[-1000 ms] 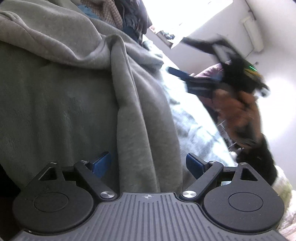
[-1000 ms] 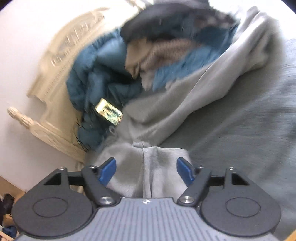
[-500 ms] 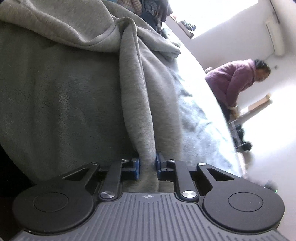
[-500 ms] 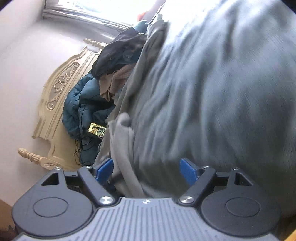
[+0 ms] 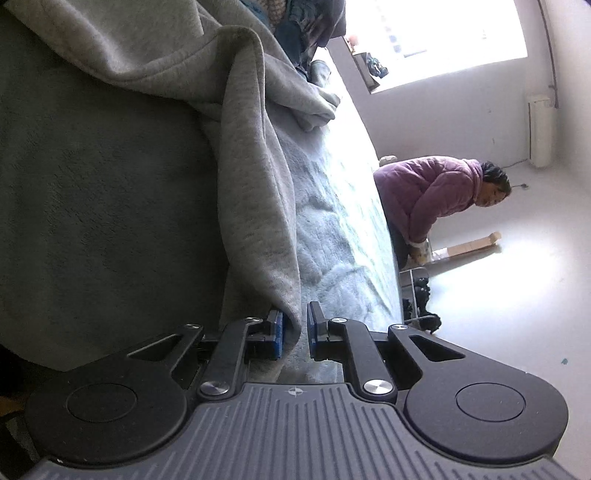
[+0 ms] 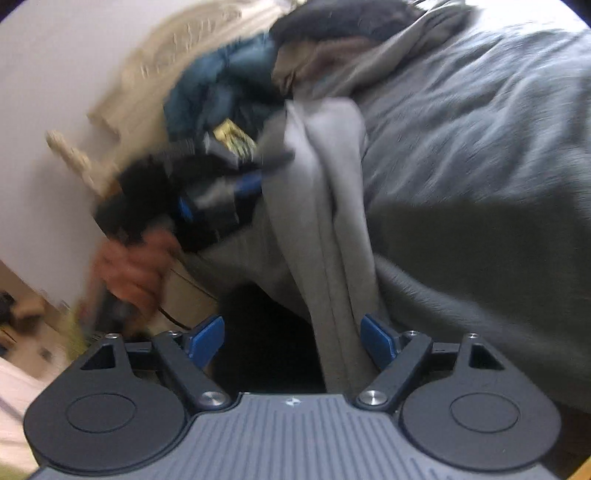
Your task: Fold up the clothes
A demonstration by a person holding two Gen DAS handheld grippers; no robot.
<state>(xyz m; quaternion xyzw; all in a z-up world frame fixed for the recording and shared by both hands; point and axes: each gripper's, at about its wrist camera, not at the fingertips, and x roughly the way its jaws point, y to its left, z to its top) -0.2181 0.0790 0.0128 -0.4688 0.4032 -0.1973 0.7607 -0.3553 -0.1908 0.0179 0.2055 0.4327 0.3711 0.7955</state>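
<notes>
From the left wrist camera, my left gripper (image 5: 293,330) has just clamped its blue-padded fingers (image 5: 276,334) down on a hanging fold of the grey sweatshirt (image 5: 255,192); the cloth runs straight between the pads and they pinch it. The fabric is a soft, nubbly fleece knit with a stitched hem, draped in long tubular folds. It lies on a bed whose pale blue-grey blanket (image 5: 332,236) looks plush and rumpled. Beyond the sweatshirt, at the top, a heap of other clothes (image 5: 303,22) shows only as dark blue and patterned scraps. This view alone shows a bright window (image 5: 443,40), a white wall unit (image 5: 541,129), and a person in a purple padded jacket (image 5: 432,195) bending over beside the bed.

From the right wrist camera, blurred by motion, my right gripper (image 6: 293,341) has its fingers (image 6: 376,341) spread wide, having just opened a little further; a long seamed strip of the same grey sweatshirt (image 6: 332,258) hangs between them, just beside the right pad, and neither pad presses on it. Only here do I see my left gripper (image 6: 236,184) from outside, dark and blurred, gripping the sweatshirt's edge, with my hand (image 6: 133,266) behind it. Behind that, the clothes pile (image 6: 236,85) is fuller: a puffy teal jacket, a brown knit, something dark on top, stacked against a cream carved headboard (image 6: 155,74). The blanket (image 6: 480,129) fills the right side.
</notes>
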